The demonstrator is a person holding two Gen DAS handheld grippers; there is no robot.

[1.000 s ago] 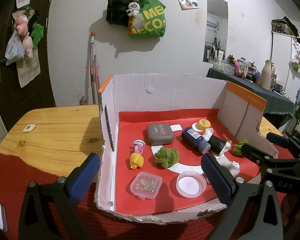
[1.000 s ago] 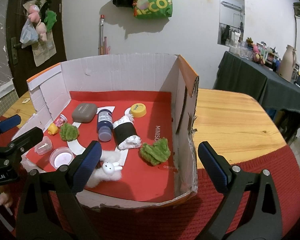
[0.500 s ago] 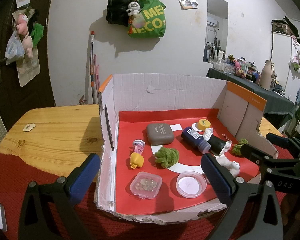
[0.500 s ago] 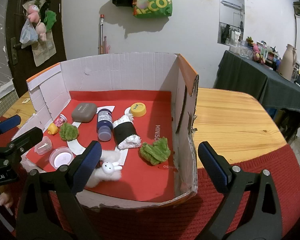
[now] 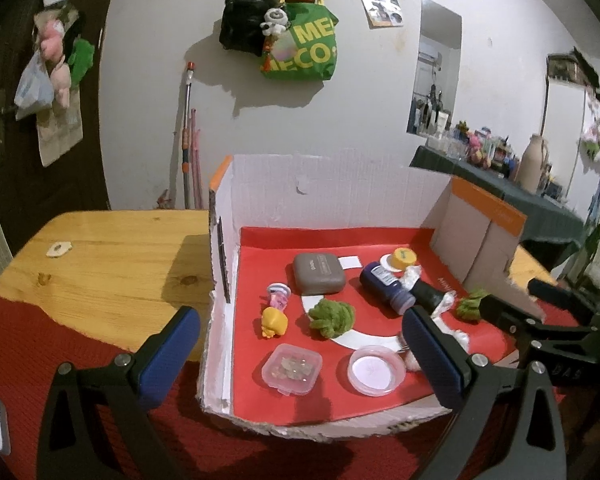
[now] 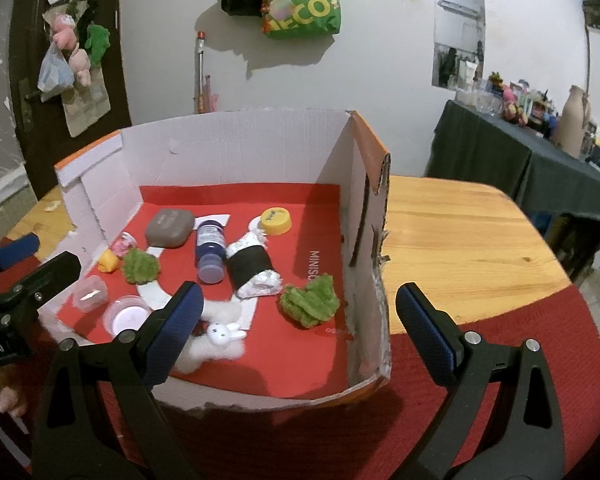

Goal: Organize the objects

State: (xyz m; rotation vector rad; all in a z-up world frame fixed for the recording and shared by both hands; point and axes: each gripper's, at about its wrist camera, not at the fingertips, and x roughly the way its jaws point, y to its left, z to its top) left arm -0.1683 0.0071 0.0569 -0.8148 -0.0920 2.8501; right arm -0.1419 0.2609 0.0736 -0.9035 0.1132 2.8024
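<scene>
Small objects are seen inside a big open cardboard box with white walls and a red floor (image 5: 340, 196), which is set on a wooden table with a red cloth (image 5: 112, 256). All the things that can be seen are in the box. From big to small, a grey rounded case (image 5: 318, 279) is found near the back, then a dark blue bottle lying on its side (image 5: 386, 287), with a black roll with white crumpled ends (image 6: 252, 266) just beside it. A fluffy white toy with a bunny face (image 6: 216, 340) is seen near the front, partly hidden by a tong finger. Two green fuzzy bundles are seen, one in the middle (image 5: 332, 317) and one near the right wall (image 6: 310, 300). A round clear dish with a pink lid (image 5: 376, 370) and a small clear square tub (image 5: 292, 368) are placed side by side at the front. A yellow round cap (image 5: 404, 258), a little yellow toy (image 5: 274, 322) and a tiny pink toy (image 5: 279, 295) are the smallest. The left tongs (image 5: 300, 360) and the right tongs (image 6: 300, 328) are both held wide apart, with nothing in them, in front of the box. No neat rows or groups can be made out, so it cannot be told whether the sorting is nearly over or mostly left.
</scene>
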